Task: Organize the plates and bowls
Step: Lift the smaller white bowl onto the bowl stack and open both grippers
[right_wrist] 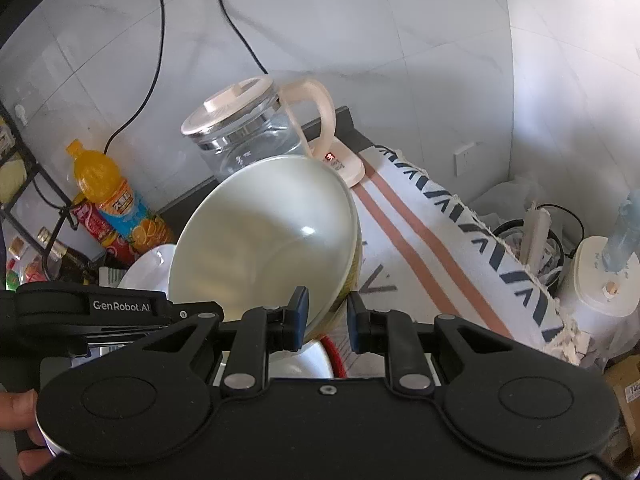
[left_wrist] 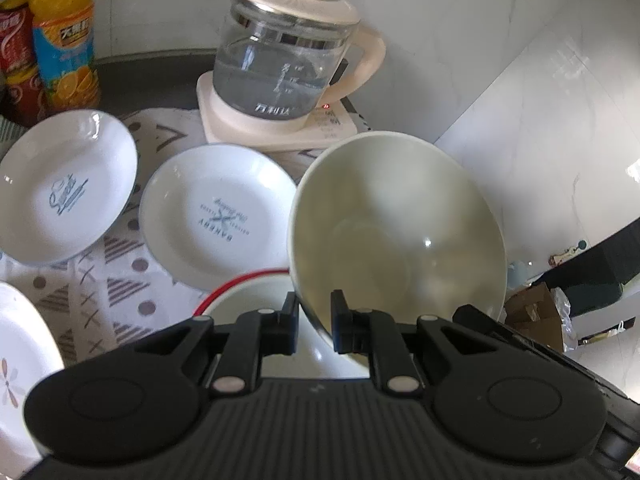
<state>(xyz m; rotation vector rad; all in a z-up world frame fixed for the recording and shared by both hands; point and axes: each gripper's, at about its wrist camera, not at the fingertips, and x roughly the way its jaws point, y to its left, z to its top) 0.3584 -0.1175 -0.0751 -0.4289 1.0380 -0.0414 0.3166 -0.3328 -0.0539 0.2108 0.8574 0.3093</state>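
Note:
A large cream bowl (left_wrist: 400,232) hangs tilted above the patterned cloth. My left gripper (left_wrist: 314,308) is shut on its near rim. My right gripper (right_wrist: 327,308) is shut on the rim of the same cream bowl (right_wrist: 264,236) from the other side. Below the fingers sits a white bowl with a red rim (left_wrist: 248,300), also visible in the right wrist view (right_wrist: 316,360). Two white plates with blue print (left_wrist: 68,188) (left_wrist: 218,220) lie on the cloth to the left. A third plate with a flower pattern (left_wrist: 20,360) shows at the left edge.
A glass kettle (left_wrist: 288,52) on its cream base stands behind the plates, near the wall. An orange drink bottle (left_wrist: 64,32) and a red can (left_wrist: 16,52) stand at the back left. The counter ends on the right (right_wrist: 500,264), with appliances and boxes below.

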